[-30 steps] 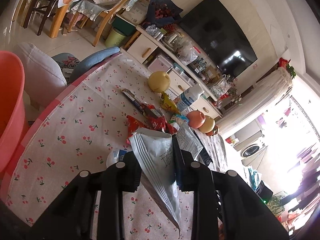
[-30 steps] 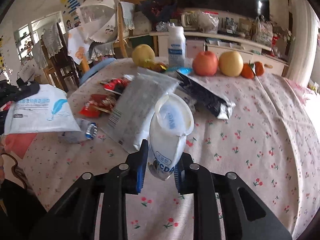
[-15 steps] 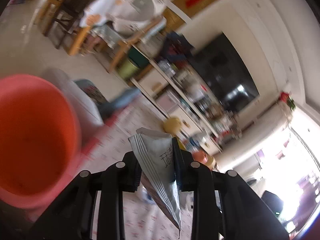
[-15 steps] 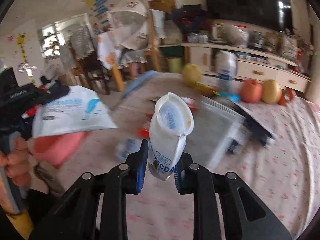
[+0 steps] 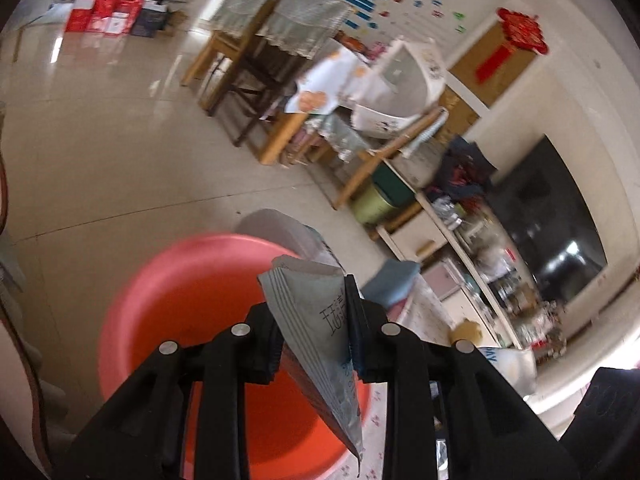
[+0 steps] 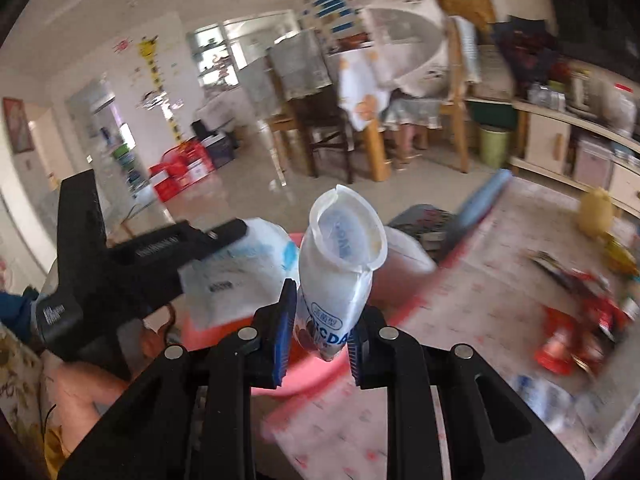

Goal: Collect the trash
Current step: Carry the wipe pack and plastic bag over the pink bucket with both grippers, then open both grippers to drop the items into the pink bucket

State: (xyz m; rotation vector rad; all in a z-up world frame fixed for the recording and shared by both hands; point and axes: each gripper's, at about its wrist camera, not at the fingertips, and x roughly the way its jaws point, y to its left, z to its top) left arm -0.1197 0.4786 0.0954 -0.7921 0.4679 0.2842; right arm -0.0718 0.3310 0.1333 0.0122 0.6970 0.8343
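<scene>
The red basin (image 5: 192, 320) is the largest thing in play and the place the trash appears meant for. In the left wrist view it fills the lower middle, its open mouth directly ahead of and below the tool tips, standing off the edge of the cloth-covered surface (image 6: 500, 272). In the right wrist view only a strip of its pink rim (image 6: 304, 372) shows, low and just past the tips, half hidden by what is carried.

The left tool (image 5: 312, 336) is clenched on a flat silver-grey packet (image 5: 320, 320). The packet's long axis runs from its folded top above the tips down to a sharp corner hanging below them, and that lower corner sits over the basin's inside. From the right wrist view the same packet (image 6: 240, 276) shows as a white and blue sheet held out over the rim.

The right tool (image 6: 318, 320) is clenched on a white squeezed pouch (image 6: 340, 264), standing upright with its torn round mouth uppermost. It lies to the surface side of the basin, so the left tool looks the nearer to letting go; the right likely needs to travel further across the rim first.

More wrappers (image 6: 572, 320) lie on the surface, blurred.
</scene>
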